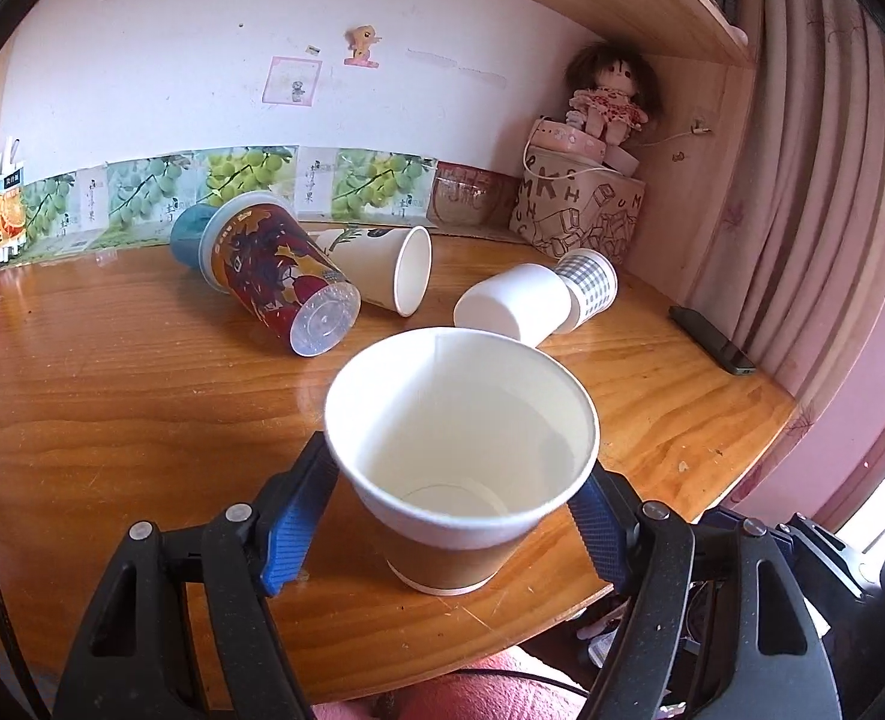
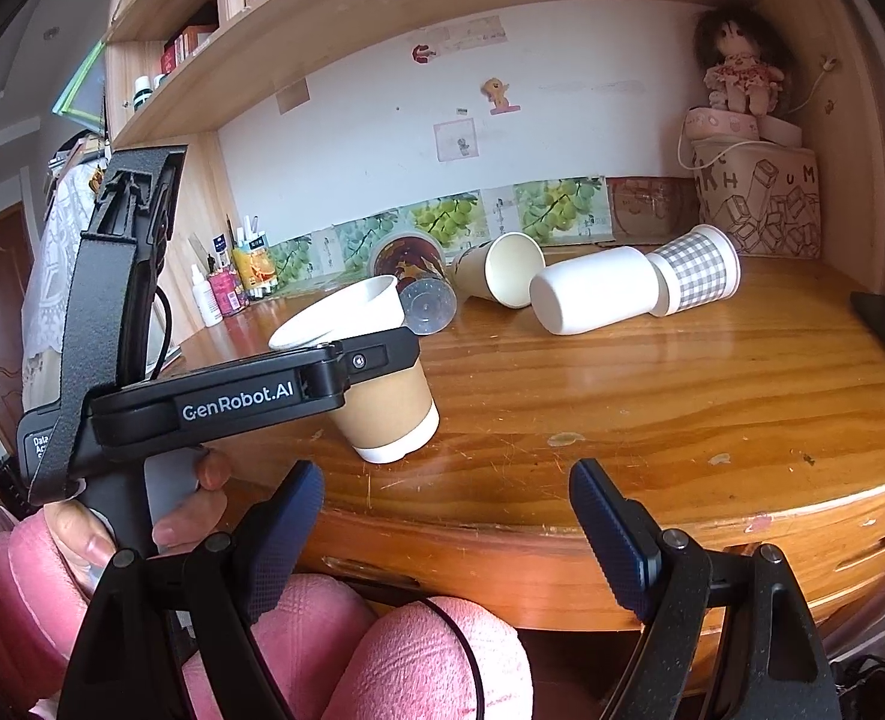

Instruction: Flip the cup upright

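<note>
A paper cup with a brown sleeve (image 1: 460,468) stands mouth up on the wooden desk (image 1: 112,396) near its front edge. My left gripper (image 1: 448,522) is shut on it, its blue pads (image 1: 295,516) against both sides. In the right wrist view the same cup (image 2: 382,396) leans a little, base on the desk, held by the left gripper (image 2: 376,354). My right gripper (image 2: 445,534) is open and empty, in front of the desk's front edge.
Several cups lie on their sides further back: a printed plastic cup (image 1: 280,276), a white paper cup (image 1: 388,270), a plain white cup (image 1: 514,303) and a checked cup (image 1: 589,282). A phone (image 1: 712,339) lies at the right edge. A box with a doll (image 1: 580,210) fills the back corner.
</note>
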